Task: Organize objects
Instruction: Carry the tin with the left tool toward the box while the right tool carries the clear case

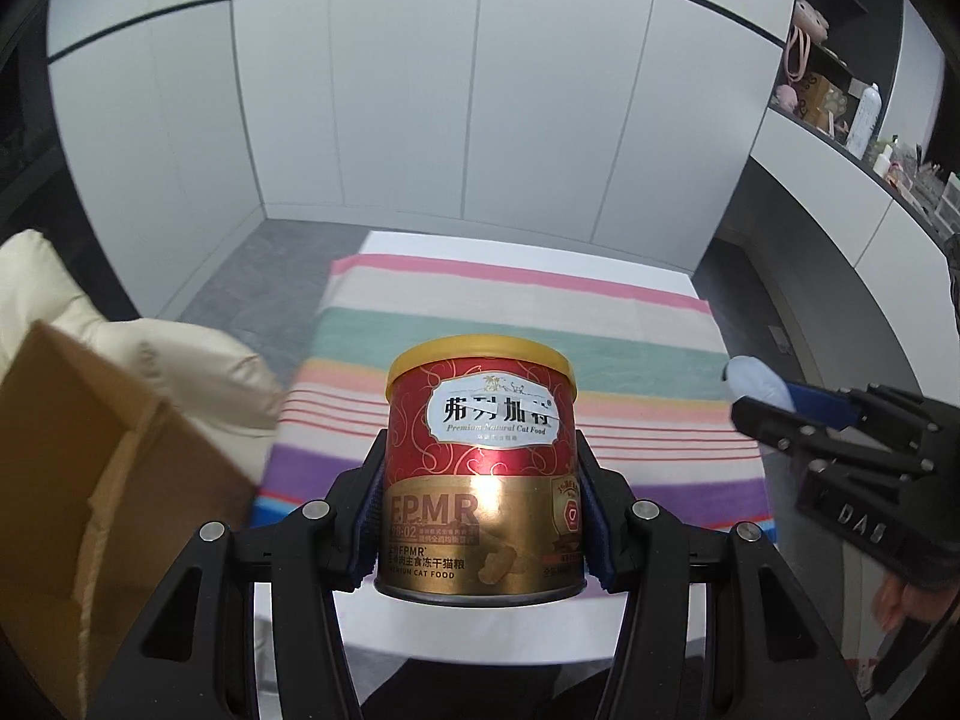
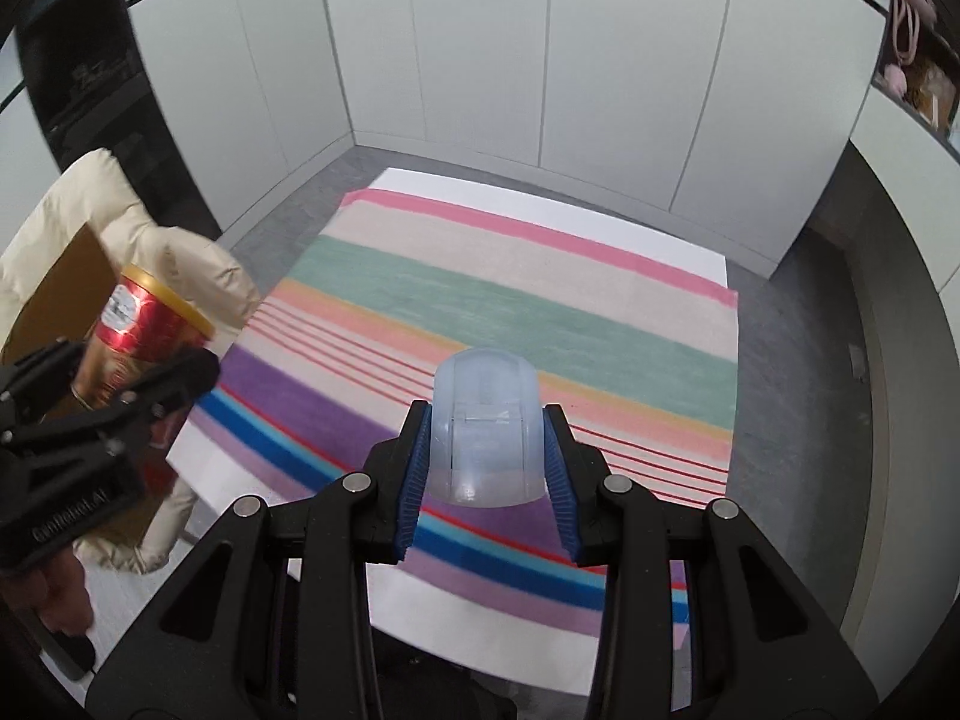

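The left gripper (image 1: 480, 480) holds the can (image 1: 480, 468) upright between its fingers, above the worktop (image 1: 540, 630). The box (image 1: 72, 480) lies just to its left, nearer this hand. The right gripper (image 2: 487, 450) clamps a pale blue cap (image 2: 483, 426).

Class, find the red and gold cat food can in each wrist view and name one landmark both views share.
Left wrist view: cat food can at centre bottom, clamped by the left gripper.
Right wrist view: the can at the left edge, tilted, before a cardboard box.
Shared landmark: the striped cloth.
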Motion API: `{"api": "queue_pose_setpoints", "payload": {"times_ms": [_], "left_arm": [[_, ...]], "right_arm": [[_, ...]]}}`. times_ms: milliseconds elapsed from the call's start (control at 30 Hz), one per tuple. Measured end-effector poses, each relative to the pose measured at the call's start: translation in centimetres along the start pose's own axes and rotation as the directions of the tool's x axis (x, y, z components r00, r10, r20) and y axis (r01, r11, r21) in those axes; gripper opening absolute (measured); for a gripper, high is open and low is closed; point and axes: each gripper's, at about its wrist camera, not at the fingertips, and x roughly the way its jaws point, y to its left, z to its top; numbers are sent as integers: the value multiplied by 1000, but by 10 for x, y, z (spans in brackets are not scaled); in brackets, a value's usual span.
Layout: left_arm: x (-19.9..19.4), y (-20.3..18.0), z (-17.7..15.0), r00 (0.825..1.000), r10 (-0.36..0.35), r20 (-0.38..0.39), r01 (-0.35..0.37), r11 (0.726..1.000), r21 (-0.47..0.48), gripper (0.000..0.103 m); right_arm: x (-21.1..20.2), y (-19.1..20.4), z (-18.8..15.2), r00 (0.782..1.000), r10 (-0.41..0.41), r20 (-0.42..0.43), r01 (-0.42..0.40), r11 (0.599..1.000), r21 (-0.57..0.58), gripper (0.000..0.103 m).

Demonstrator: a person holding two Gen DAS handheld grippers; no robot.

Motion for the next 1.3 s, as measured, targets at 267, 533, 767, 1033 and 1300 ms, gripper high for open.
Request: {"api": "queue_pose_setpoints", "payload": {"times_ms": [267, 533, 767, 1033, 1300], "left_arm": [[-39, 21, -10, 998, 13, 64, -10, 999, -46, 54], [-28, 22, -14, 998, 15, 60, -13, 999, -45, 54], [-14, 17, -10, 997, 25, 75, -24, 1000, -12, 54], [-7, 26, -8, 997, 21, 71, -18, 999, -31, 54], [-16, 47, -10, 996, 44, 81, -38, 997, -69, 54]], "right_arm": [[-43, -68, -20, 997, 62, 36, -61, 998, -16, 38], [-66, -82, -22, 993, 112, 41, -111, 993, -25, 38], [-71, -78, -26, 991, 128, 37, -125, 989, -73, 38], [-64, -82, -24, 990, 141, 26, -140, 989, -46, 38], [-67, -71, -22, 989, 147, 34, -145, 988, -48, 38]]}}
